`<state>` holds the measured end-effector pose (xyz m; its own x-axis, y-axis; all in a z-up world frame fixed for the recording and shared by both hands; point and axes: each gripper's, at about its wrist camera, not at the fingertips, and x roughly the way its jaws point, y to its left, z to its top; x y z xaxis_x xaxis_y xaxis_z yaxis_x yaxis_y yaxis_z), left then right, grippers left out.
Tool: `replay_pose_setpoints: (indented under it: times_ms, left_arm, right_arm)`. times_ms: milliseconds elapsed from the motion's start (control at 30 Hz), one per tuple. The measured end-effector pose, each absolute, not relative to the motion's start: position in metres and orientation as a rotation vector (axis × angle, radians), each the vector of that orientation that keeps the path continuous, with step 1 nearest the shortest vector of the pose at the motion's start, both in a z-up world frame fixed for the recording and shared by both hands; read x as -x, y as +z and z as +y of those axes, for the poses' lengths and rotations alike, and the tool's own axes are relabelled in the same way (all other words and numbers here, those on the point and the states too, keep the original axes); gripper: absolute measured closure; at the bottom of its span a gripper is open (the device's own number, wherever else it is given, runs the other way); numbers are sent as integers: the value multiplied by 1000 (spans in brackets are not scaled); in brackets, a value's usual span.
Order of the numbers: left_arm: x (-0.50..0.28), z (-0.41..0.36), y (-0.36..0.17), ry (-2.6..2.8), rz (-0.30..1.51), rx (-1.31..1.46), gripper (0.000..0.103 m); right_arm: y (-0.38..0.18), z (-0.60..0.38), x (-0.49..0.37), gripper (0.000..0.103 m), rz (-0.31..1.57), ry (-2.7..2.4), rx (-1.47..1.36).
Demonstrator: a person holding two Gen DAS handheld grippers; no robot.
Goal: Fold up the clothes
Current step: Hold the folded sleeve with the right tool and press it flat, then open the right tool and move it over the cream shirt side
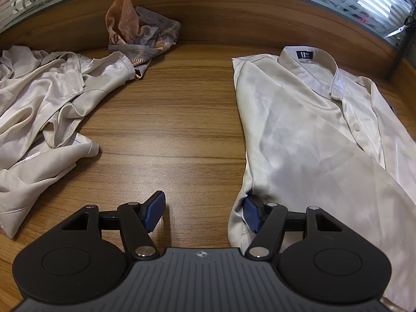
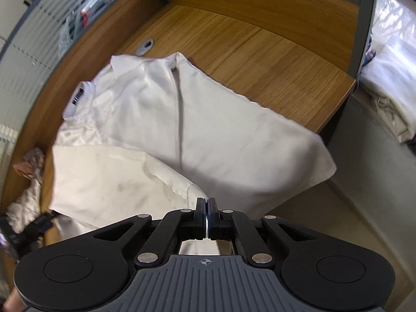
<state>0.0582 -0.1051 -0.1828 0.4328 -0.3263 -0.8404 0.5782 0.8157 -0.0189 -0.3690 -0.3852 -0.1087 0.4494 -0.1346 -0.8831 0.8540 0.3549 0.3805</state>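
Nearest the lens, right gripper [image 2: 207, 202] pinched fully closed on a thin fold of the cream shirt [image 2: 161, 130], at the hem end opposite the collar. Left gripper [image 1: 204, 212] jaws wide apart, holding nothing; 1 blue pad [image 1: 251, 214] touches the shirt's side edge. Shirt lies flat on wooden desk [image 1: 176, 119], well apart from crumpled cream garment [image 1: 44, 109] and patterned cloth [image 1: 141, 33].

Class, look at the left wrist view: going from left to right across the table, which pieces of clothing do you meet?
Crumpled cream garment → patterned brown-and-grey cloth → flat white shirt.
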Motion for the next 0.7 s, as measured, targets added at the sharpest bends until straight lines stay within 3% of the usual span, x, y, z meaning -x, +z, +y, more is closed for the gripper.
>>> replay_pose_setpoints:
  times_ms: [500, 633, 700]
  left_arm:
    - [-56, -103, -179, -565, 983, -306, 31]
    - [-50, -95, -174, -583, 999, -318, 31]
    - [-47, -88, -171, -601, 1008, -325, 30]
  right_arm:
    - [-120, -385, 365, 98, 941, -796, -895]
    - [-116, -376, 367, 80, 911, -796, -873]
    - [-111, -369, 365, 80, 895, -787, -841]
